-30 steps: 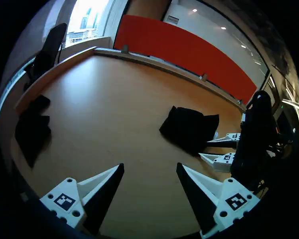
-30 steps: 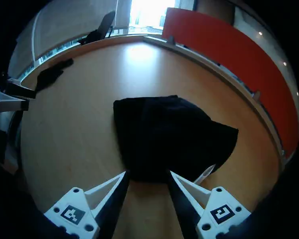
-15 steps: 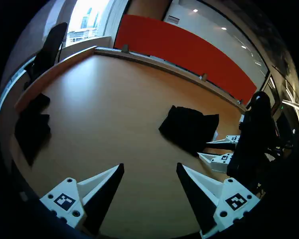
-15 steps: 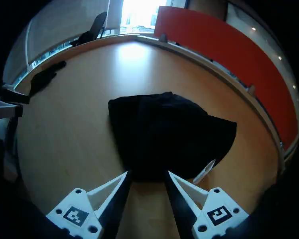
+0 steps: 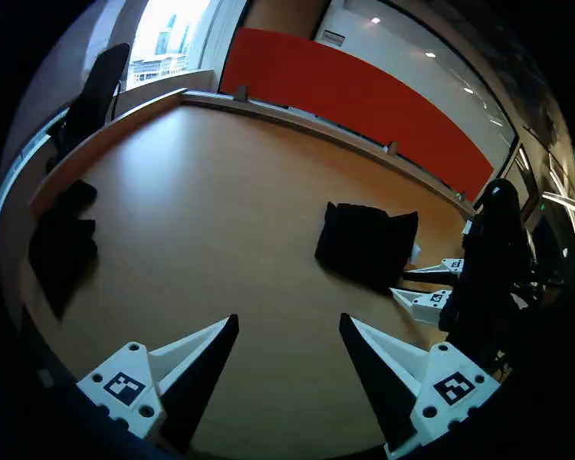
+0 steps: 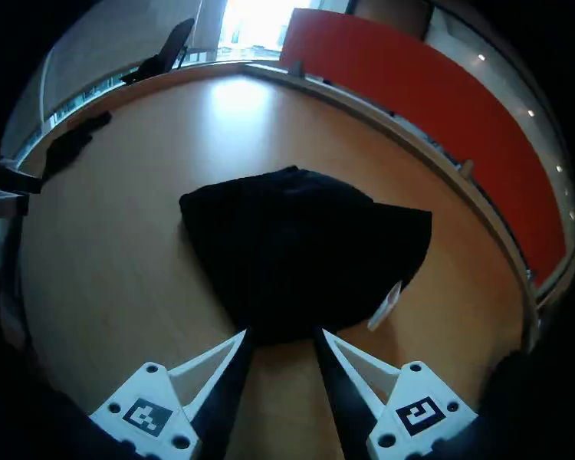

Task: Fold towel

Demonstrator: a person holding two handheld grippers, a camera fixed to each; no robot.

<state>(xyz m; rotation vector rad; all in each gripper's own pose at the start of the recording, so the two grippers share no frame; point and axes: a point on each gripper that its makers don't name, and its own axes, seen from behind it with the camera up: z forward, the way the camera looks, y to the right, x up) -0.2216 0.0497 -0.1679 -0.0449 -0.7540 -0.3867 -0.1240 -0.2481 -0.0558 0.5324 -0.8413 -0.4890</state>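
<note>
Left gripper view: my left tongs [image 5: 287, 337] gape, released, over the smooth wood-toned tabletop [image 5: 211, 230]. The soft black, squarish towel [image 5: 364, 244] lies ahead to their right.

Right gripper view: my right tongs [image 6: 281, 337] flank the towel's [image 6: 303, 245] rumpled near edge. I cannot tell whether they pinch it.

No readable text or numbers. Only letterless square markers [image 5: 125, 386] at the base of the fingers [image 5: 203, 360]; towel [image 6: 303, 245] tag [image 6: 385, 307] too small to read.

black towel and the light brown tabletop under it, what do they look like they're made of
Black towel: soft cloth, probably terry, matte; it slumps in rounded folds with no shine and carries a white tag. Light brown tabletop: wood or wood-look laminate, I cannot tell which; smooth, semi-gloss, with window glare on it.
</note>
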